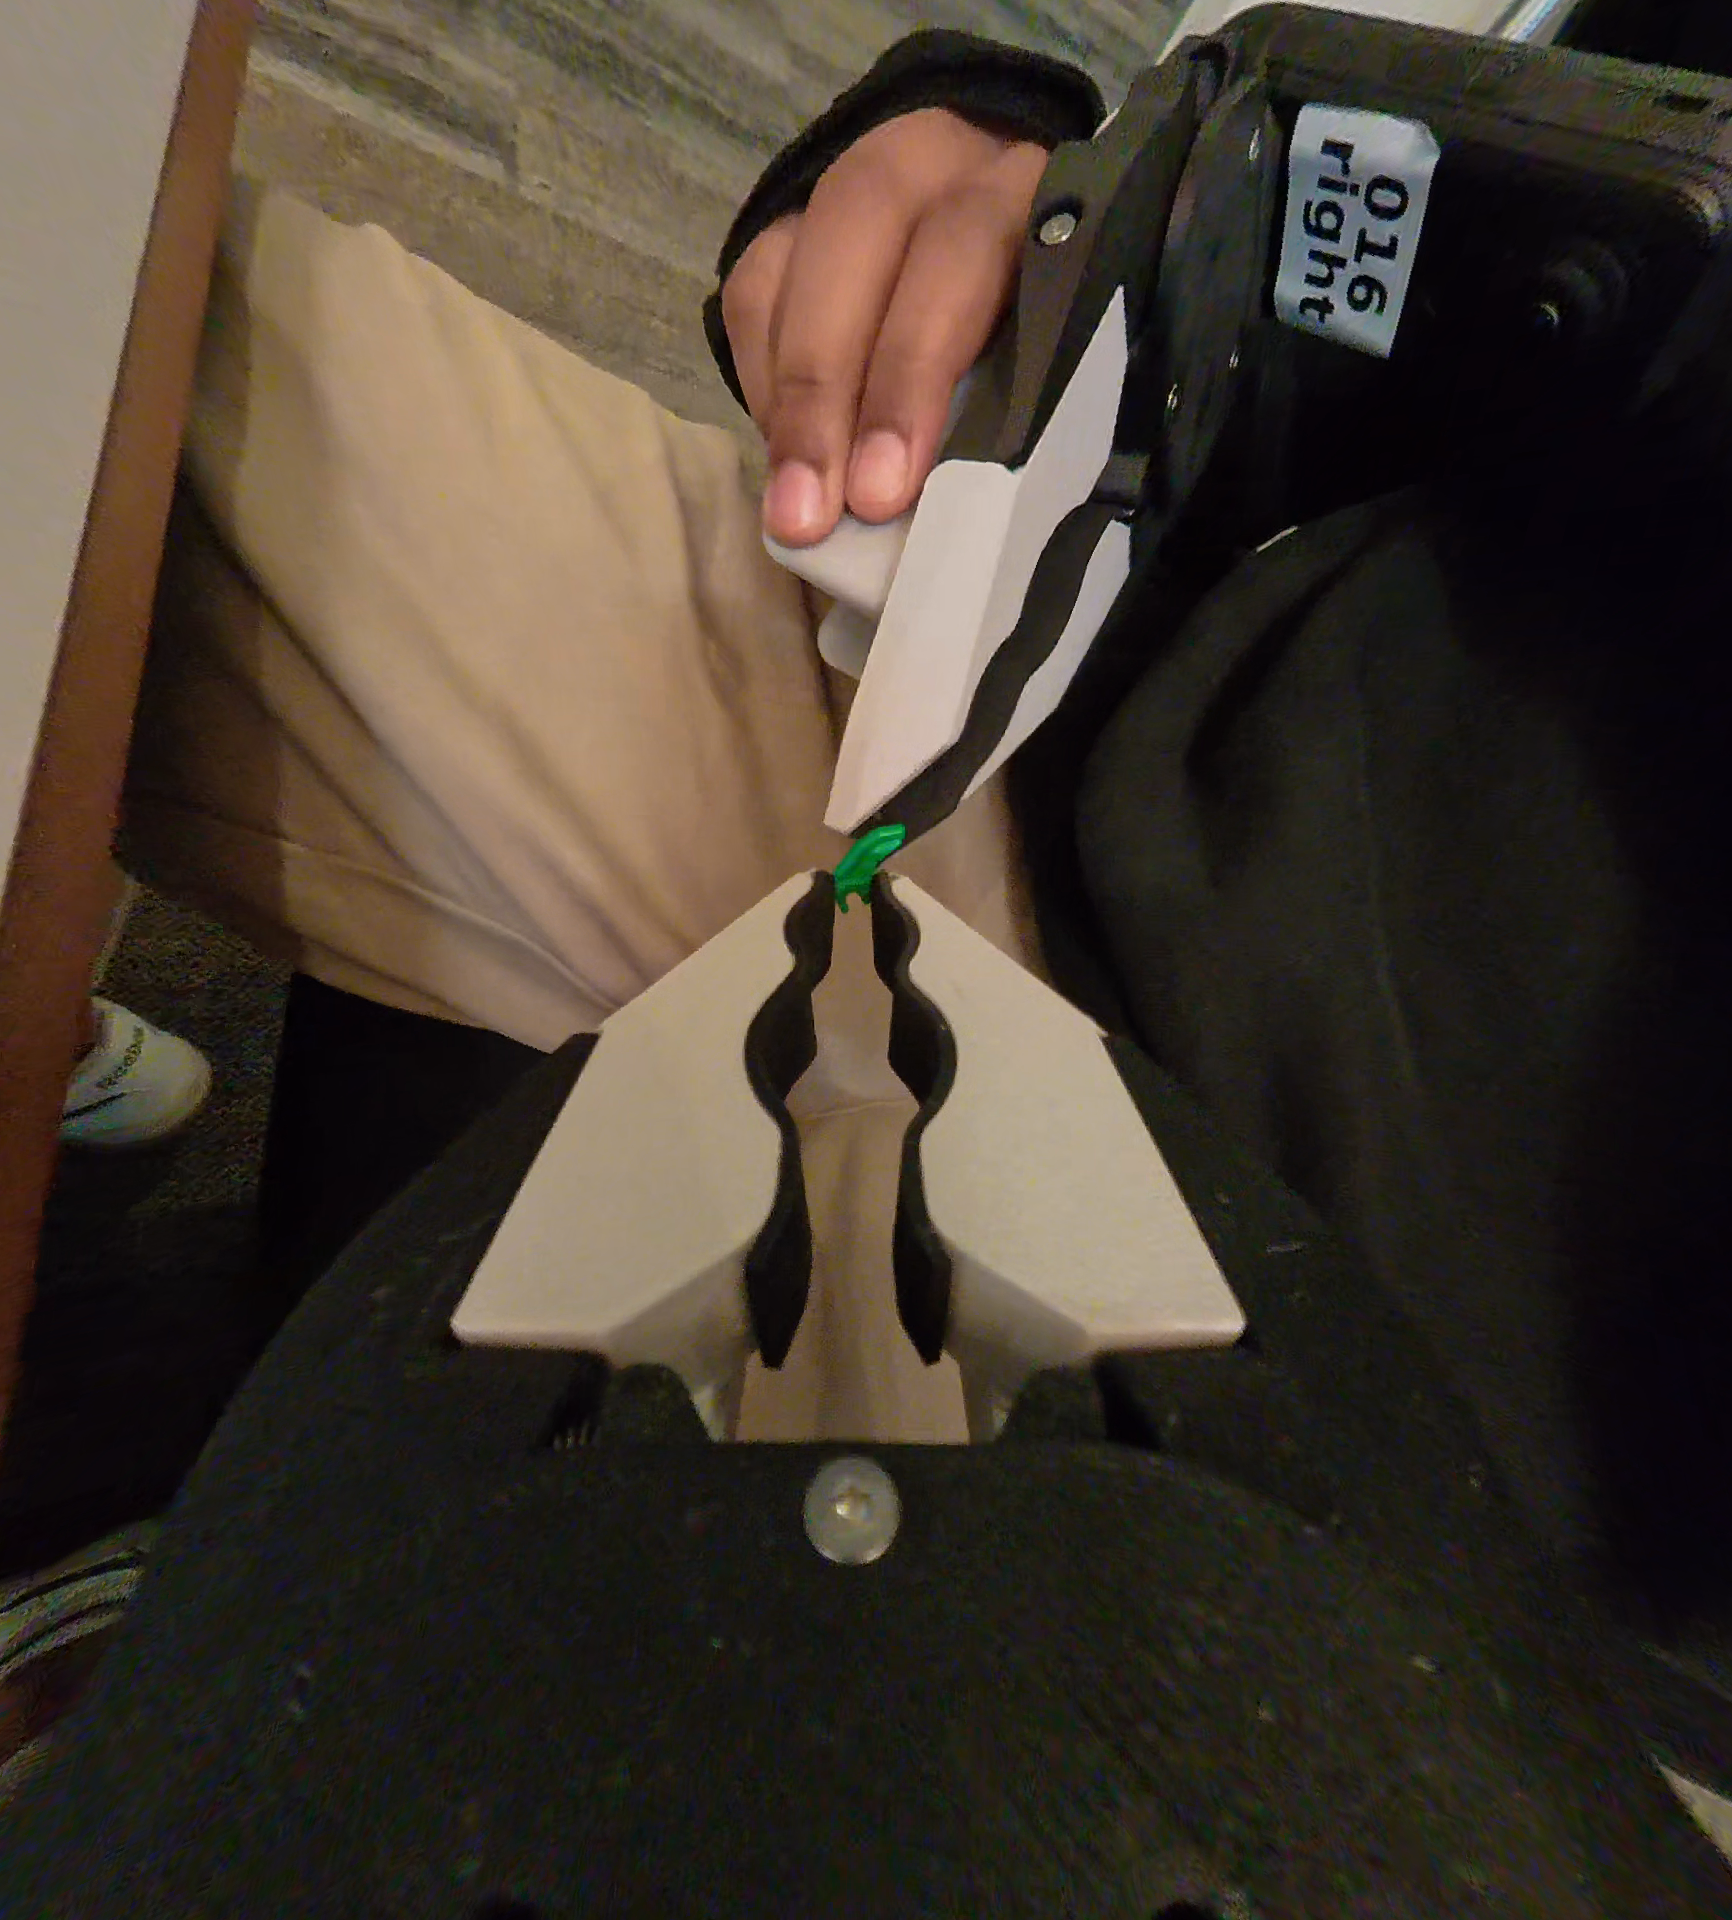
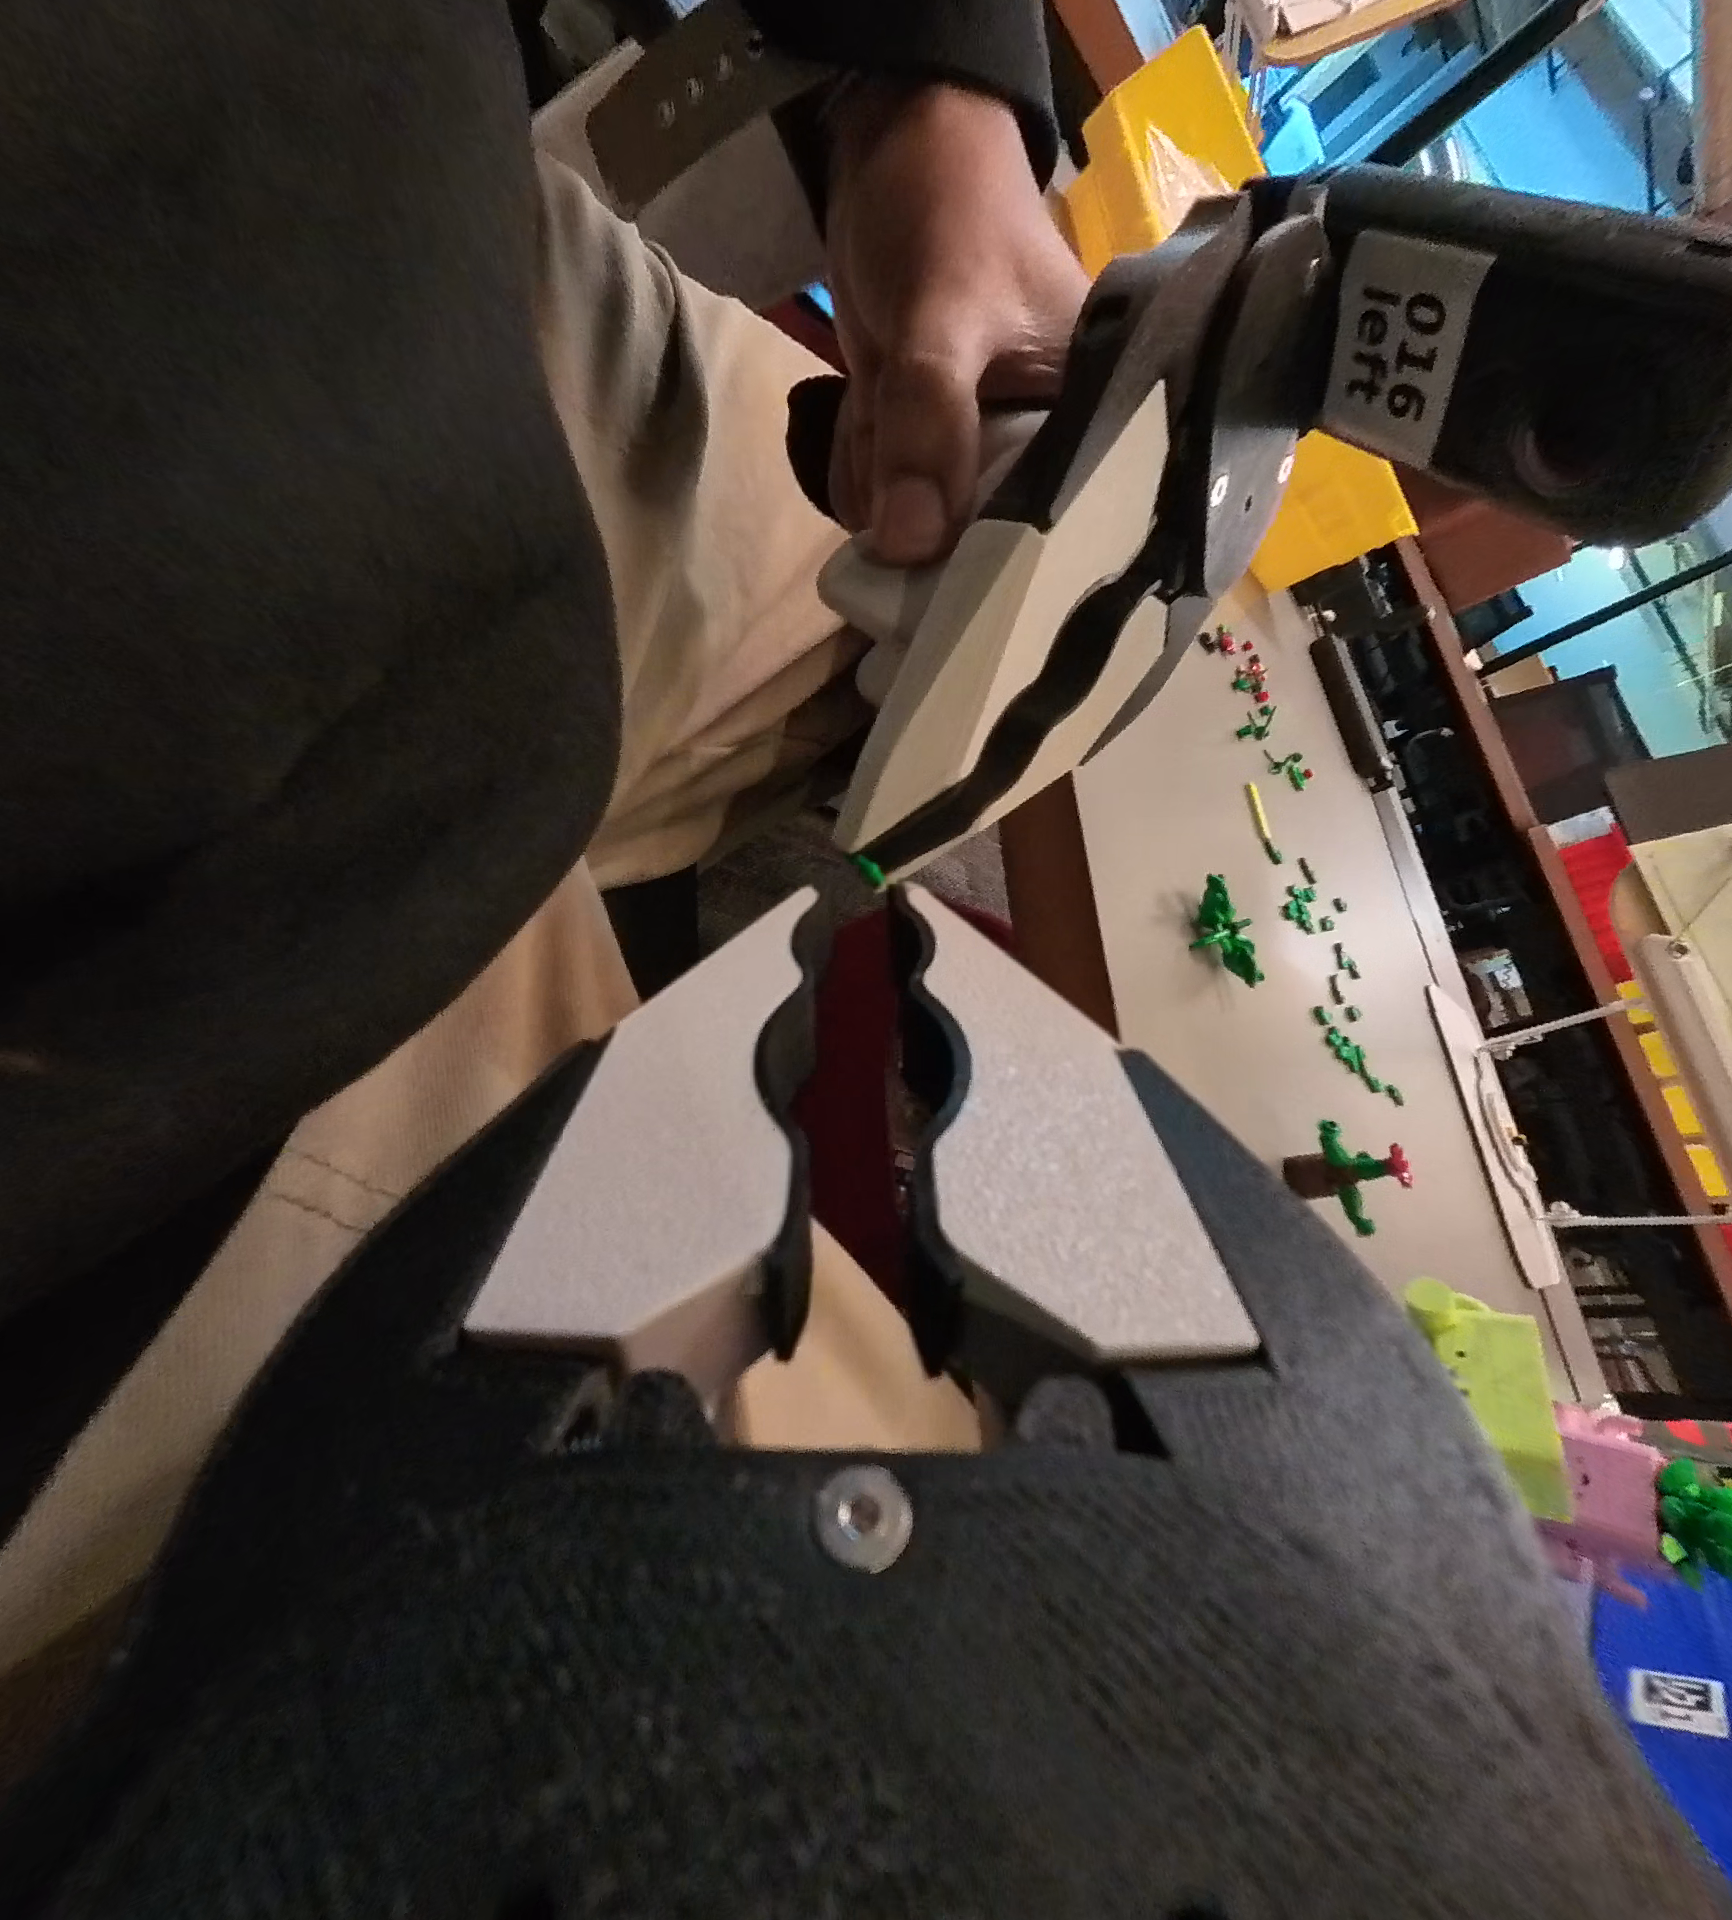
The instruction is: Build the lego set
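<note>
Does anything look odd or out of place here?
Yes: the green piece is pinched at the very tip of the left gripper in mid-air, off the table where the other pieces lie; a slip could lose it.

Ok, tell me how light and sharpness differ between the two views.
Left wrist view: warm, dim light; the green piece at the left gripper tips is sharp, the dark clothing beside it loses detail. Right wrist view: brighter, bluish windows behind; the table edge bends, lower corners smear.

White printed labels [image 1: 1352, 231] sit on each black tongs housing, a second label [image 2: 1400, 343] opposite; a square coded marker [image 2: 1675, 1707] lies on blue sheet.
</note>
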Demonstrator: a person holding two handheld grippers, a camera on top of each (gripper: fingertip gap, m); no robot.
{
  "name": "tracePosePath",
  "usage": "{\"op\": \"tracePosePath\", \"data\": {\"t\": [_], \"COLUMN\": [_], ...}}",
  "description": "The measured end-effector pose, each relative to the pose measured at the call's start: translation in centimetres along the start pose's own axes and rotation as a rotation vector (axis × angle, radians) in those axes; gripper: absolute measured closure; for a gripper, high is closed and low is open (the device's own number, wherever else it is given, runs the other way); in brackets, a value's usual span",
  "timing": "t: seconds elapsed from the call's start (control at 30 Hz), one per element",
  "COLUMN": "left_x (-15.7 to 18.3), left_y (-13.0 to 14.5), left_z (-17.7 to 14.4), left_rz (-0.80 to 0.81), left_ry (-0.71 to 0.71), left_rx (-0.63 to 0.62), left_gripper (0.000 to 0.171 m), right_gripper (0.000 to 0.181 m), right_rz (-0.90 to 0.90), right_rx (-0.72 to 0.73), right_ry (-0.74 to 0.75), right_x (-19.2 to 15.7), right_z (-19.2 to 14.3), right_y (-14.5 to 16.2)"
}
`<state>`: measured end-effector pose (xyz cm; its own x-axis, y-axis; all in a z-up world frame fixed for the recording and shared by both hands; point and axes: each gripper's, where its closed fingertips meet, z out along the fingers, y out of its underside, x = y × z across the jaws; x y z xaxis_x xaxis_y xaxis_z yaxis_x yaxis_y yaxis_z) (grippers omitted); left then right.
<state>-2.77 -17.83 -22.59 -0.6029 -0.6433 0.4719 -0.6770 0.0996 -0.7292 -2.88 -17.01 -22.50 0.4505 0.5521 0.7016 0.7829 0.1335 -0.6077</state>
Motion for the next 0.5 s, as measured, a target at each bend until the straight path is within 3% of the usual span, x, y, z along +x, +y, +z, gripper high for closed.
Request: {"op": "tracePosePath", "data": {"t": [0.3, 0.5], "left_x": [0.4, 0.4], "left_y": [0.1, 0.2], "left_z": [0.6, 0.6], "left_rz": [-0.046, -0.175], "left_ry": [0.040, 0.104], "left_rx": [-0.001, 0.021], "left_gripper": [0.166, 0.165], "right_gripper": [0.179, 0.180], "right_rz": [-0.067, -0.030], "right_rx": [0.022, 0.032], "right_ry": [-0.045, -0.102], "right_x": [-0.4, -0.7], "right_z": [-0.1, -0.1], "right_y": [-0.4, -0.4]}}
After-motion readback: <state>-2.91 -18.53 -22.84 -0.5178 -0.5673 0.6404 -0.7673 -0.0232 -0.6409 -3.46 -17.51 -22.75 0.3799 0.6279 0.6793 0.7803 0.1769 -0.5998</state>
